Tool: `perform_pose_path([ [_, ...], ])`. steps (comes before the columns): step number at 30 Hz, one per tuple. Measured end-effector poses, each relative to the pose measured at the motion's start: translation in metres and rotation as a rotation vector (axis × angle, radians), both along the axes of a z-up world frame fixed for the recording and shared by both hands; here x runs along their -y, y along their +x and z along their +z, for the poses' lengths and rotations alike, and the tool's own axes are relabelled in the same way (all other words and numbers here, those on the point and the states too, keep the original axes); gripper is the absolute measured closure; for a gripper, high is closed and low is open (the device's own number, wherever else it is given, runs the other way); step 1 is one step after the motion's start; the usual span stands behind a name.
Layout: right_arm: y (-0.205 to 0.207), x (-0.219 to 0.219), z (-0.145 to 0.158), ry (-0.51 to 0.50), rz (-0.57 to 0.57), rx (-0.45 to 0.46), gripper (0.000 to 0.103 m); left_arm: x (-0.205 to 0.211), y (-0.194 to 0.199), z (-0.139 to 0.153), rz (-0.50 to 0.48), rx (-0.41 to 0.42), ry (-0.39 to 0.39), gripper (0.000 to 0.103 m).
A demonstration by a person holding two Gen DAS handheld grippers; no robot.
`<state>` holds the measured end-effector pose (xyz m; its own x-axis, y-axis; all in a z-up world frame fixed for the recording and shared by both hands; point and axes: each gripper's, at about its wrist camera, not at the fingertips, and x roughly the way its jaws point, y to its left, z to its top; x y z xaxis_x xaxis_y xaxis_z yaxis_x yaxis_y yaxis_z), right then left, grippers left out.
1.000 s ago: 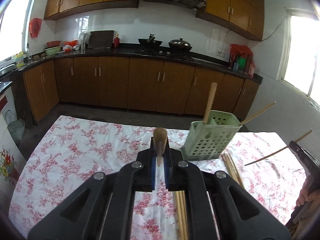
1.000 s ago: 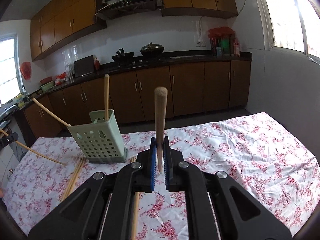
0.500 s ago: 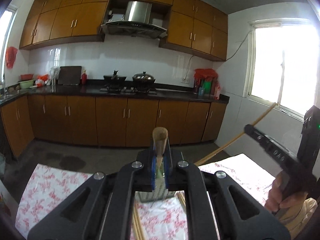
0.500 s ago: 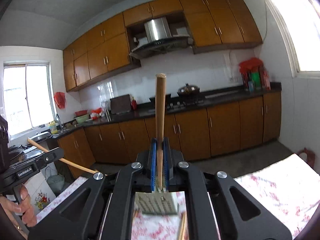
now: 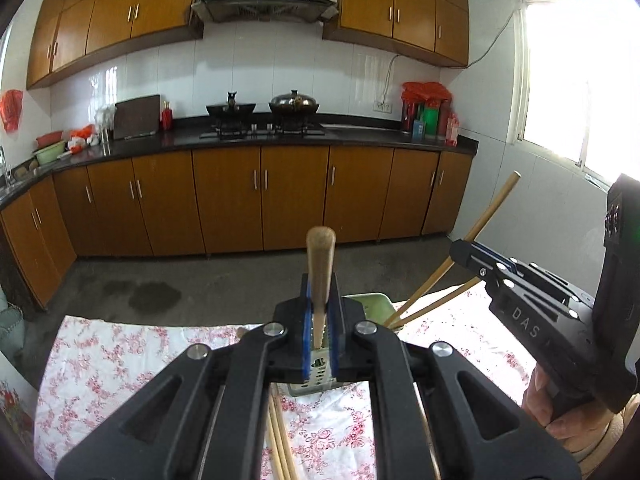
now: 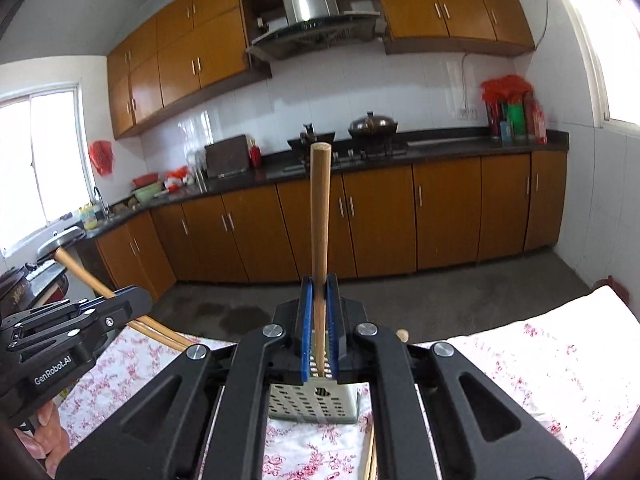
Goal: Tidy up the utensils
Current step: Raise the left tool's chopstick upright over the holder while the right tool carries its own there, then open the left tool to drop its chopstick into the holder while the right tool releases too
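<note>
With both jaws clamped on a wooden stick (image 5: 320,264) each above the green holder (image 6: 316,404), I feared tilted sticks missing its slots.

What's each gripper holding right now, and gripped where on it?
Left gripper is shut on a wooden utensil handle, near its lower end. Right gripper is shut on a wooden stick, also low on its shaft.
</note>
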<state>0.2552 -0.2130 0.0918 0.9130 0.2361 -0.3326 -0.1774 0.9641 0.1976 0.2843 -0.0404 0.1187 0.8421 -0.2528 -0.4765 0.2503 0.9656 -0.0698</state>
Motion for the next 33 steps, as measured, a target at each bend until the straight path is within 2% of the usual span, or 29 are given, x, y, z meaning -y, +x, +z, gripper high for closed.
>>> perform_pose_path([
  [4,-0.004,-0.002,-0.002,-0.004,0.004,-0.002,0.094,-0.003,0.005,-0.003,-0.001,-0.008,-0.033,0.095],
  [6,-0.007,-0.003,0.001,-0.011,0.001,0.004,0.086,-0.004,0.006,-0.001,0.005,0.002,-0.049,0.093],
  [8,-0.010,-0.003,0.004,-0.009,-0.001,0.019,0.077,-0.008,0.004,0.003,0.010,0.013,-0.067,0.087],
  [9,-0.014,-0.001,0.007,-0.008,-0.005,0.030,0.076,-0.011,0.000,0.006,0.014,0.023,-0.077,0.083],
  [14,-0.039,0.017,0.019,0.004,-0.040,0.072,0.074,-0.028,-0.021,0.017,0.055,0.062,-0.087,0.077],
  [15,-0.045,0.024,0.020,0.004,-0.050,0.073,0.072,-0.035,-0.028,0.019,0.068,0.068,-0.086,0.073],
  [19,-0.066,0.046,0.006,-0.014,-0.104,0.023,0.069,-0.064,-0.060,0.009,0.131,0.059,-0.047,0.062],
  [23,-0.076,0.065,-0.042,-0.056,-0.150,-0.119,0.066,-0.094,-0.081,-0.037,0.207,-0.034,0.020,0.047],
  [25,-0.074,0.068,-0.078,-0.077,-0.150,-0.220,0.066,-0.106,-0.081,-0.075,0.227,-0.131,0.041,0.042],
  [26,-0.073,0.068,-0.099,-0.079,-0.146,-0.275,0.066,-0.112,-0.079,-0.100,0.248,-0.207,0.053,0.041],
  [30,-0.071,0.056,-0.157,-0.064,-0.099,-0.422,0.068,-0.118,-0.077,-0.163,0.278,-0.377,0.068,0.032],
  [33,-0.072,0.041,-0.179,-0.040,-0.054,-0.472,0.074,-0.114,-0.084,-0.189,0.262,-0.415,0.066,0.029],
])
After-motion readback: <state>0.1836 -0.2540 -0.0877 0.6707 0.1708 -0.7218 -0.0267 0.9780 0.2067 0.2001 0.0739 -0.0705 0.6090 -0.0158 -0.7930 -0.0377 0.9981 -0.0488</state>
